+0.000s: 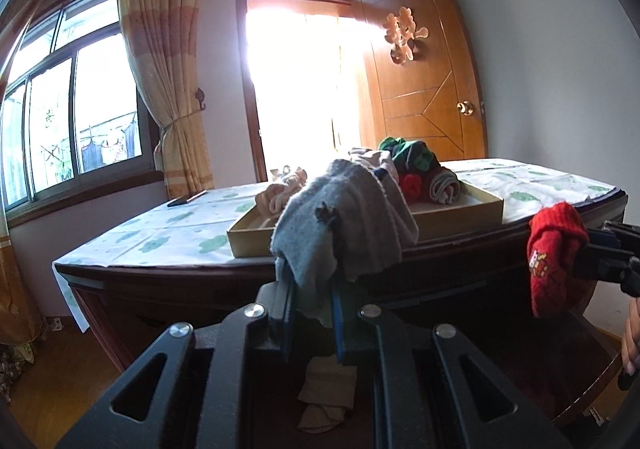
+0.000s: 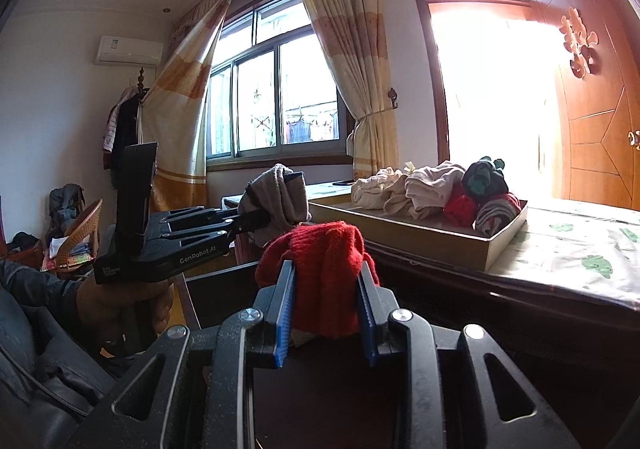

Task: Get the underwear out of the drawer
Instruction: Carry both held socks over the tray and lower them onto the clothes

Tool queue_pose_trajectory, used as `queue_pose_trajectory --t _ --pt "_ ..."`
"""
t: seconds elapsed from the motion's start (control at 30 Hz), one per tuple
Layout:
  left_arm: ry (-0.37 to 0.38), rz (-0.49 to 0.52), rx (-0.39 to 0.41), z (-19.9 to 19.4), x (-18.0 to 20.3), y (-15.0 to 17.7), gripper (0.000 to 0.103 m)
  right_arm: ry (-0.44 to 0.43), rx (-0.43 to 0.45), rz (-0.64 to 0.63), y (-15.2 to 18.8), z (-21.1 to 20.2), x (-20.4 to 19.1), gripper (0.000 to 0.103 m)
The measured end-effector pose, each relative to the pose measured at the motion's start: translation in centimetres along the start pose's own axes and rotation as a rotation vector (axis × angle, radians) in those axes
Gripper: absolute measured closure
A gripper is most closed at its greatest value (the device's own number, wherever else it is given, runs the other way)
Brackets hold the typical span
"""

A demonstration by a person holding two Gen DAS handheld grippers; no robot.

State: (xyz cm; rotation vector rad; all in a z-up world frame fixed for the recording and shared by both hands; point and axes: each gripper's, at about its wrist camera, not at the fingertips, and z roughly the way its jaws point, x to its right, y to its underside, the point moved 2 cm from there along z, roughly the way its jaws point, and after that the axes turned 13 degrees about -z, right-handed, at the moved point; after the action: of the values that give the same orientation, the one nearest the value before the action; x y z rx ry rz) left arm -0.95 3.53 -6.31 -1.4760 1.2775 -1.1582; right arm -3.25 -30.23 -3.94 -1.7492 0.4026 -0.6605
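1. Two tools are loaded, each clamped on one garment. The left tool [image 1: 310, 313] has its jaws pressed tight on a grey garment [image 1: 344, 225]; the right tool [image 2: 326, 301] grips a red knitted piece [image 2: 324, 269] with its jaws set a little wider round the thicker cloth.
2. Both pieces are up out of the dark drawer [image 2: 224, 289], which stands open below and in front of the tools; a beige cloth [image 1: 326, 397] lies further down under the left tool, though I cannot tell whether it sits in the drawer.
3. The grey garment drapes over the left fingertips and hangs down both sides, its long axis roughly vertical; the red piece hangs the same way, folded over the right tips.
4. The cardboard tray [image 1: 460, 217] on the counter [image 1: 160, 233] lies straight ahead of both tools and slightly above them. It stands nearer the left tool, whose cloth already overlaps the tray's near wall in that view; the right tool sits off to the tray's near right.
5. Inside the tray, rolled bundles [image 2: 480, 193] are heaped toward its far end, cream ones to the left of them.
6. Beyond the tray, a curtained window [image 2: 276, 105] and a bright doorway.
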Motion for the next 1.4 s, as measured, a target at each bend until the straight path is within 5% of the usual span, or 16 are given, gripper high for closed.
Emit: queue_pose_trajectory --t 1.4 --pt "0.099 0.052 -0.115 4.9 4.2 -7.9 0.09 0.088 -0.022 0.056 -7.3 1.2 5.9 0.072"
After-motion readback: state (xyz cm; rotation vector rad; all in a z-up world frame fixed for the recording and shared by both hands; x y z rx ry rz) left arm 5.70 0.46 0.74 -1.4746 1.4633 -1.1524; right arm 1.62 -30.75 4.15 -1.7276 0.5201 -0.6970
